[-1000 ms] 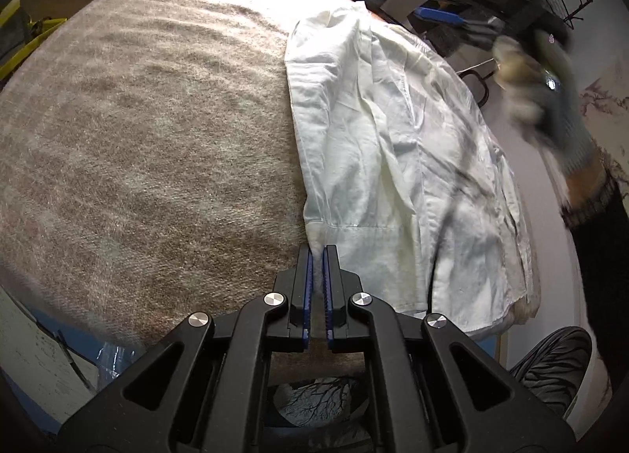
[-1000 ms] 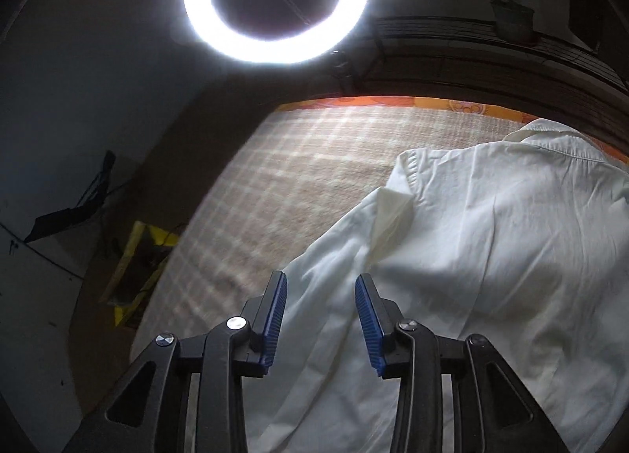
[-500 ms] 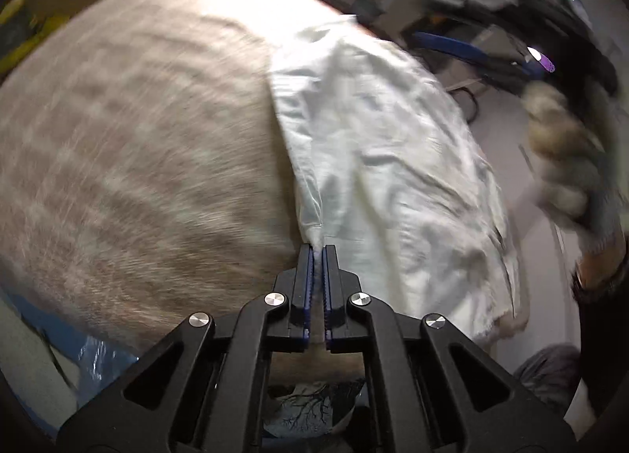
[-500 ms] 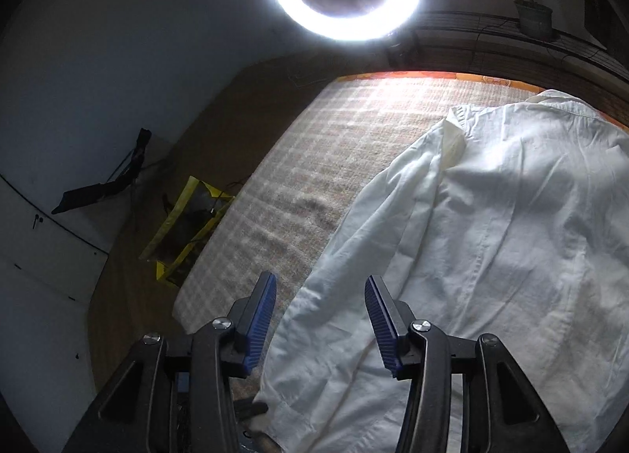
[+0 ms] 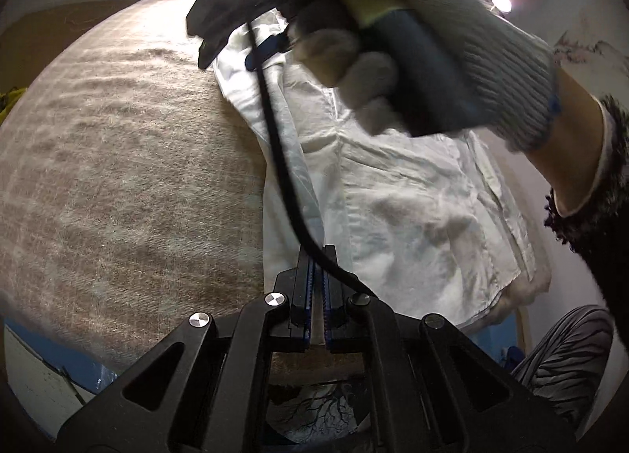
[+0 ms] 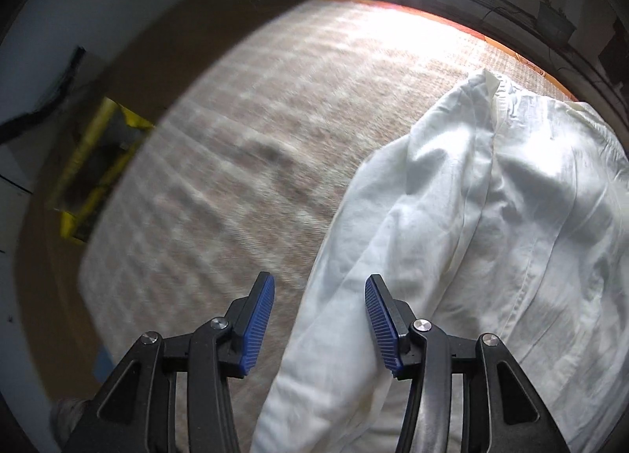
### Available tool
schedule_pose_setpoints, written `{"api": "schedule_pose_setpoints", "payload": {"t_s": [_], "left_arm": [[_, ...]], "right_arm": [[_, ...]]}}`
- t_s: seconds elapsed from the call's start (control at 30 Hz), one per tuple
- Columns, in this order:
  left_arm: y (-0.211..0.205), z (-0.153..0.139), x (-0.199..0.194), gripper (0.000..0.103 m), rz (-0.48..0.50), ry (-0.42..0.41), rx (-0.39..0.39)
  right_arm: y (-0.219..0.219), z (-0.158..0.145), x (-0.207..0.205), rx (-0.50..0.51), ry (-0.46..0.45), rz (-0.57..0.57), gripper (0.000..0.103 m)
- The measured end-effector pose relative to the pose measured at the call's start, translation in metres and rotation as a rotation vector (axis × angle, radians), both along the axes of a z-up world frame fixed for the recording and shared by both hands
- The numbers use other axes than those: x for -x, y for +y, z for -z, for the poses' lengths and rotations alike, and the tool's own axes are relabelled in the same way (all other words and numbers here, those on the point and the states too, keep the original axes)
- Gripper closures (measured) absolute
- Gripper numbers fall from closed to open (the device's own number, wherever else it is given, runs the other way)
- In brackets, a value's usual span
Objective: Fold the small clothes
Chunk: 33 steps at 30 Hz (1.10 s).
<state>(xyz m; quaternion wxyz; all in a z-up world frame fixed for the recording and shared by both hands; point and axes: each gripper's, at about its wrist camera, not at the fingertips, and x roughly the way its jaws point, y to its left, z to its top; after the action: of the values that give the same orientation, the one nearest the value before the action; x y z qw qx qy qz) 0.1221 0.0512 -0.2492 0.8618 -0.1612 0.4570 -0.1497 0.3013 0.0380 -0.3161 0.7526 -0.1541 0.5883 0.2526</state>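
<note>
Right tool (image 6: pixel 319 319) straddles shirt (image 6: pixel 491 225) edge.

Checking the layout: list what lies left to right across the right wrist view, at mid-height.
Yellow object on the floor → plaid blanket → white shirt.

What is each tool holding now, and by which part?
The left tool is shut on the near edge of the white shirt. The right tool is open over the sleeve and holds nothing.
</note>
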Motion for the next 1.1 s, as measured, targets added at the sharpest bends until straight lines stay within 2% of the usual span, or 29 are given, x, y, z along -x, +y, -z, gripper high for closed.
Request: {"api": "schedule_pose_setpoints", "payload": {"t_s": [0.07,0.1,0.13,0.23,0.3,0.4,0.53,0.67,0.8,0.93,1.0,1.07,1.1], "left_arm": [[0.002,0.0,0.0,0.102,-0.001,-0.002,-0.013],[0.002,0.0,0.0,0.102,-0.005,-0.002,-0.014],[0.004,0.0,0.0,0.102,-0.009,0.0,-0.013],[0.008,-0.002,0.002,0.102,-0.017,0.0,-0.017],[0.006,-0.006,0.004,0.102,-0.013,-0.012,-0.03],[-0.004,-0.014,0.008,0.102,0.006,-0.043,-0.061],[-0.024,-0.02,0.012,0.102,0.039,-0.067,-0.086],[-0.051,-0.025,0.012,0.102,0.087,-0.084,-0.108],[-0.082,-0.025,0.011,0.102,0.146,-0.083,-0.129],[-0.105,-0.02,0.012,0.102,0.188,-0.083,-0.189],[-0.107,-0.017,0.011,0.102,0.194,-0.076,-0.201],[-0.108,-0.012,0.01,0.102,0.198,-0.062,-0.208],[-0.11,-0.01,0.01,0.102,0.202,-0.056,-0.213]], "right_arm": [[0.005,0.013,-0.005,0.058,-0.011,0.002,0.058],[0.007,0.02,-0.007,0.084,-0.018,0.003,0.065],[0.007,0.024,-0.008,0.099,-0.025,0.004,0.082],[0.0,0.026,-0.008,0.074,-0.051,-0.004,0.103],[-0.012,0.021,-0.01,0.015,-0.055,0.009,0.103],[-0.046,-0.003,-0.009,-0.153,-0.083,0.048,0.103],[-0.119,-0.03,-0.01,-0.394,-0.096,0.162,0.103],[-0.187,-0.041,-0.005,-0.553,-0.107,0.261,0.103],[-0.245,-0.03,-0.004,-0.612,-0.08,0.381,0.103],[-0.268,-0.016,-0.006,-0.621,-0.01,0.415,0.1],[-0.271,-0.015,-0.007,-0.603,-0.01,0.411,0.094],[-0.277,-0.017,-0.005,-0.581,-0.034,0.389,0.06],[-0.286,-0.02,-0.005,-0.59,-0.035,0.389,0.056]]}}
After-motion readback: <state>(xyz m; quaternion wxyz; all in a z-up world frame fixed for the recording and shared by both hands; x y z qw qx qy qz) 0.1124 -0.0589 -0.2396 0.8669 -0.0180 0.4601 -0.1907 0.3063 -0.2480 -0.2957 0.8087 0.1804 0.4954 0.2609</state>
